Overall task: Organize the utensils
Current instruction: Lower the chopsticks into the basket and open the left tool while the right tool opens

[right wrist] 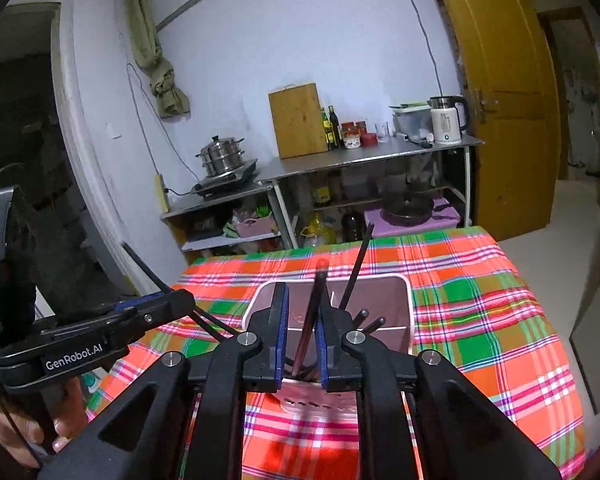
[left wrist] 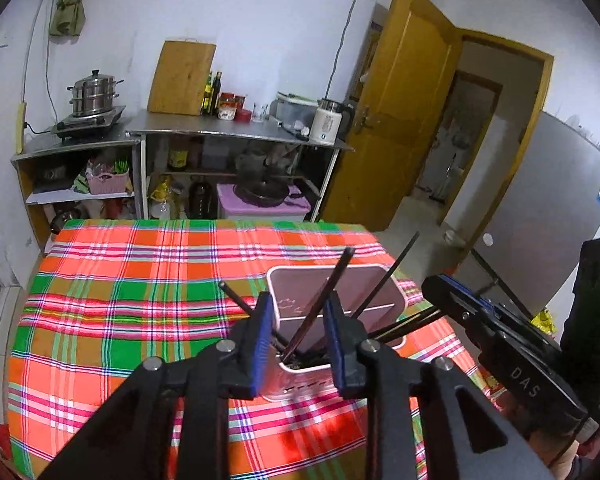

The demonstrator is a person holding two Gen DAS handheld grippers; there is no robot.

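While both pairs of jaws stand part open over the holder (left wrist: 374,308), neither presses on anything. Between the left gripper (left wrist: 296,344)'s blue pads (left wrist: 260,344) a dark reddish chopstick (left wrist: 324,300) leans free, its lower end down in the holder's near compartment, with clear gaps to either pad. The right gripper (right wrist: 302,340) frames the same kind of stick (right wrist: 310,320) in a narrower gap; it stands close to the right pad, and touch cannot be ruled out, but no grip shows. More black chopsticks (right wrist: 354,272) fan out of the holder, some tilted up and away, two short ends (right wrist: 370,322) poking out on the right. One thin black stick (left wrist: 236,298) juts left past the left gripper. The pink-white holder stands on the counter (left wrist: 140,280), on a bright plaid cloth (right wrist: 480,320). Each gripper shows at the edge of the other's view, beside the holder, a hand (right wrist: 32,424) on the left one's grip. Beyond stand metal shelves (left wrist: 236,132) with a steamer (left wrist: 94,94), bottles and a kettle (right wrist: 446,120), and a yellow door (left wrist: 400,120).
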